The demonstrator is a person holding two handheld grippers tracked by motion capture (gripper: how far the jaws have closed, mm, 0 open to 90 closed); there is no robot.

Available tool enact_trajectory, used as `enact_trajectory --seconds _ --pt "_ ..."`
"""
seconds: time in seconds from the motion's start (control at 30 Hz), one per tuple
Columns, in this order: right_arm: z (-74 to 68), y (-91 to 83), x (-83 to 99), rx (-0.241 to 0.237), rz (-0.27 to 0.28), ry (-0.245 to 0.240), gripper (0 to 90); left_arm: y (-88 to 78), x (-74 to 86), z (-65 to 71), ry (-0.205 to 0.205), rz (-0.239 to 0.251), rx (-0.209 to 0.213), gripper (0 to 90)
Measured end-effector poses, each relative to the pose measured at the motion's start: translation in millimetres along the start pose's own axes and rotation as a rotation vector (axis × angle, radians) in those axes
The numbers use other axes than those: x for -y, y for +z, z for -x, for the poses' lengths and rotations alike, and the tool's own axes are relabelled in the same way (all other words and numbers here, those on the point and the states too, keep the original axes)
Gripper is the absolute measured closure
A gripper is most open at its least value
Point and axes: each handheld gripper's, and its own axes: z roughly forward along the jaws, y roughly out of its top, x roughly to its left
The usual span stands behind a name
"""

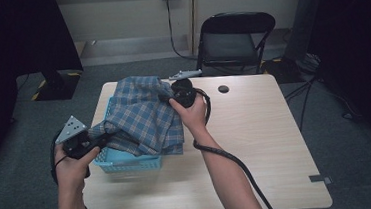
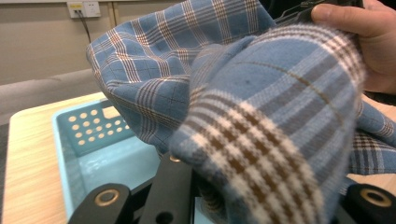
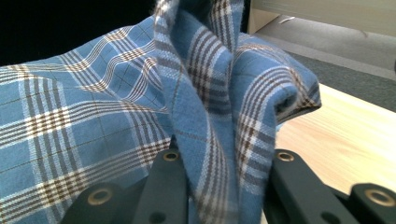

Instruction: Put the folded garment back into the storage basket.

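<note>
A blue plaid cloth (image 1: 141, 115) lies heaped over a light blue perforated basket (image 1: 128, 163) on the left half of the wooden table (image 1: 257, 144). My left gripper (image 1: 106, 138) holds the cloth's near left edge, above the basket's left side. In the left gripper view a thick fold of cloth (image 2: 261, 121) fills the space between the jaws of the left gripper (image 2: 233, 191), and the basket's inside (image 2: 107, 154) shows below. My right gripper (image 1: 167, 97) is shut on the cloth's far right corner. A fold (image 3: 210, 107) is pinched between the jaws of the right gripper (image 3: 229, 179).
A small black round object (image 1: 223, 89) lies on the table to the right of my right hand. Behind the table stands a black folding chair (image 1: 233, 40). A black stand base (image 1: 56, 84) sits on the floor at the left. Bare tabletop (image 3: 345, 135) spreads to the right.
</note>
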Motion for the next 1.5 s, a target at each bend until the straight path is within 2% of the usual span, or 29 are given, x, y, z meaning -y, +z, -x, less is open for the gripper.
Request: enact_trajectory --seconds 0.33,0.43,0.97,1.27,1.5 --pt "-5.1 14.7 2.3 -0.001 0.017 0.021 76.7 -3.2 2.5 -7.2 0.003 -0.014 -0.036 79.6" --pt "-7.4 19.3 3.3 -0.005 0.016 0.019 76.7 -5.1 2.7 -10.1 0.004 -0.016 -0.060 79.6" --pt "-14.2 40.2 9.9 0.001 0.038 0.043 76.8 -3.8 10.4 -22.5 -0.003 -0.038 -0.094 79.6" --pt "-17.3 53.1 14.1 0.004 0.032 0.047 76.8 -2.0 17.4 -29.8 -0.013 -0.049 -0.114 79.6" --pt "-18.4 61.3 17.9 0.009 0.025 0.049 76.7 0.1 19.2 -30.5 -0.007 -0.063 -0.135 79.5"
